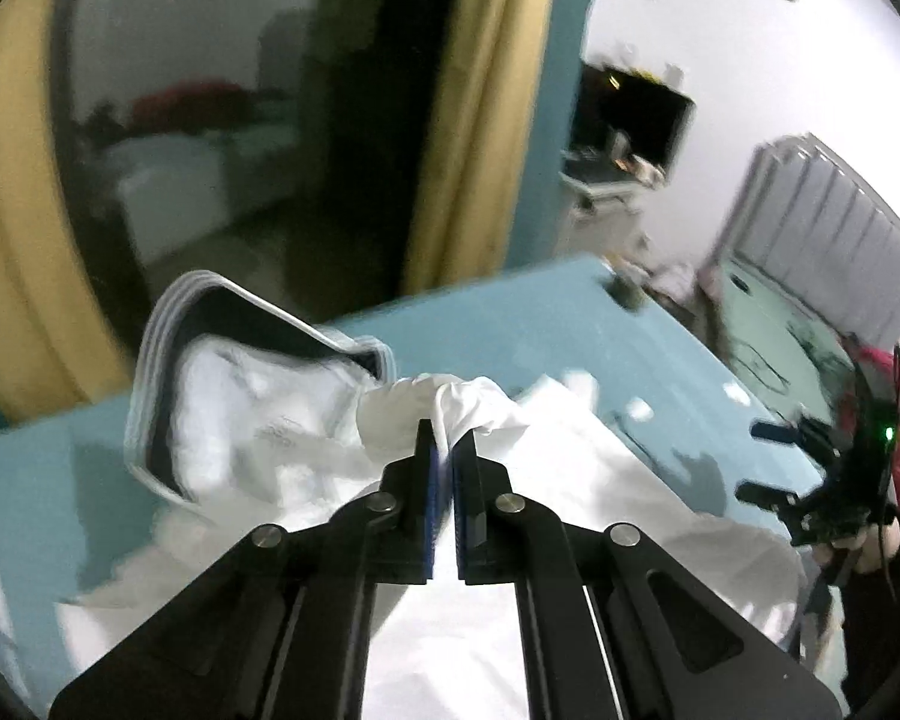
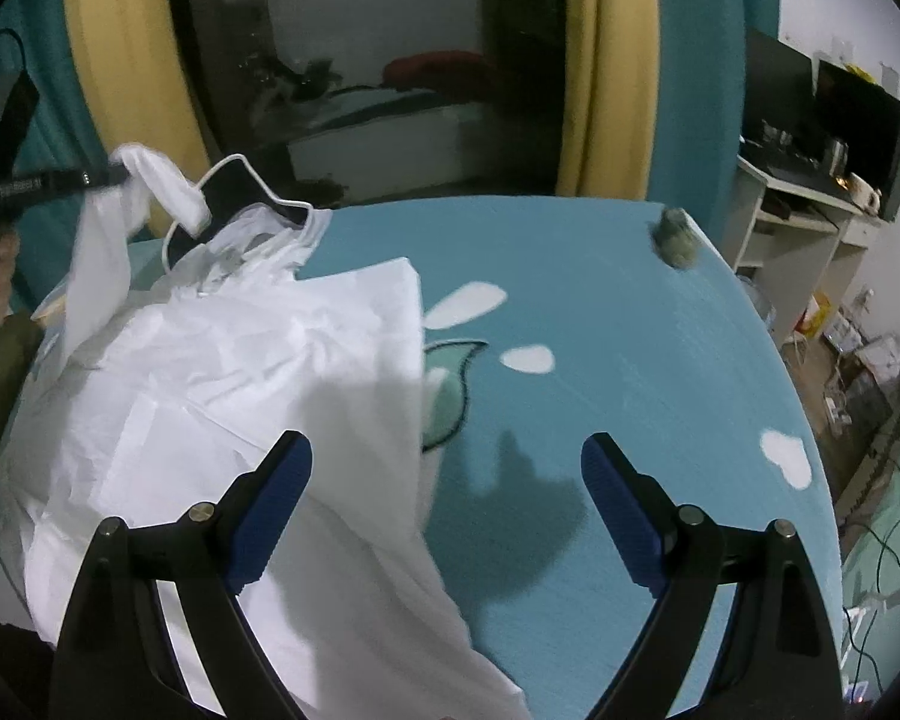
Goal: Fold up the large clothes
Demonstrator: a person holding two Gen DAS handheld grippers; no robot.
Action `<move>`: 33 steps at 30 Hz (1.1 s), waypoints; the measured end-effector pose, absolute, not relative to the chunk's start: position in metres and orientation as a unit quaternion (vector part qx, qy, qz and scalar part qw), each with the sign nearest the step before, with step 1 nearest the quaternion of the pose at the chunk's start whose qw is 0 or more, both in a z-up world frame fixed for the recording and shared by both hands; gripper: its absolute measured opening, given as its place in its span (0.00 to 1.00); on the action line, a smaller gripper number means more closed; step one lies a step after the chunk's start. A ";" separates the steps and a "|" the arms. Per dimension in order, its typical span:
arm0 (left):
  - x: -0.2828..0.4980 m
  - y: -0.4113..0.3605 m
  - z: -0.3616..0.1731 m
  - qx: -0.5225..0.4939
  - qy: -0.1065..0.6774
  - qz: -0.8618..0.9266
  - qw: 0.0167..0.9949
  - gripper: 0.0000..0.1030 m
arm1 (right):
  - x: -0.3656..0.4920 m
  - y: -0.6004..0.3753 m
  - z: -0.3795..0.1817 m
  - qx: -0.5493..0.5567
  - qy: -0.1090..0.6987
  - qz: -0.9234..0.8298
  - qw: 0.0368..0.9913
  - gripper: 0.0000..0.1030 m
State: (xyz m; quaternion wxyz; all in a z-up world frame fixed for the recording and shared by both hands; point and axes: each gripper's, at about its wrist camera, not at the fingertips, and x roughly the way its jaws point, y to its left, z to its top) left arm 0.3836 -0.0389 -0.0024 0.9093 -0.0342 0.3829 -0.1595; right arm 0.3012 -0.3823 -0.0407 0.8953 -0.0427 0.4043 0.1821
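A teal bedspread (image 2: 600,312) with white cloud patches covers the bed. The white garment (image 2: 222,372) lies crumpled on its left half, the dark-lined collar at the far end. The left gripper (image 1: 444,438) pinches a lifted fold of the garment. The right gripper (image 2: 447,480) hovers near, jaws spread, holding nothing.

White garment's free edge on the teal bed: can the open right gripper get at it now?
Probably yes: the right gripper is open just above the white garment, nothing between. The left gripper pinches a far corner.
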 end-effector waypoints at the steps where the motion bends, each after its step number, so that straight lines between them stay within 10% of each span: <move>1: 0.386 -0.046 -0.011 -0.037 0.393 -0.168 0.903 0.05 | 0.302 -0.385 -0.042 -0.040 0.406 0.181 0.895 0.88; 5: 0.386 -0.059 -0.040 -0.072 0.431 -0.203 0.876 0.46 | 0.309 -0.387 -0.049 -0.030 0.416 0.179 0.891 0.88; 14: 0.322 0.018 -0.041 -0.023 0.435 -0.145 0.889 0.46 | 0.335 -0.331 -0.063 -0.049 0.419 0.244 0.873 0.87; 19: 0.299 0.083 -0.076 -0.033 0.468 -0.067 0.881 0.46 | 0.362 -0.295 -0.072 -0.044 0.437 0.272 0.856 0.63; 27: 0.280 0.131 -0.113 -0.061 0.486 -0.024 0.872 0.46 | 0.403 -0.242 -0.085 -0.071 0.480 0.307 0.819 0.59; 29: 0.281 0.136 -0.118 -0.065 0.486 -0.022 0.871 0.46 | 0.409 -0.226 -0.091 -0.077 0.506 0.333 0.792 0.48; 31: 0.283 0.139 -0.122 -0.065 0.484 -0.018 0.873 0.46 | 0.411 -0.211 -0.100 -0.099 0.526 0.345 0.771 0.10; 33: 0.283 0.138 -0.124 -0.063 0.479 -0.016 0.875 0.46 | 0.407 -0.200 -0.101 -0.134 0.523 0.344 0.768 0.07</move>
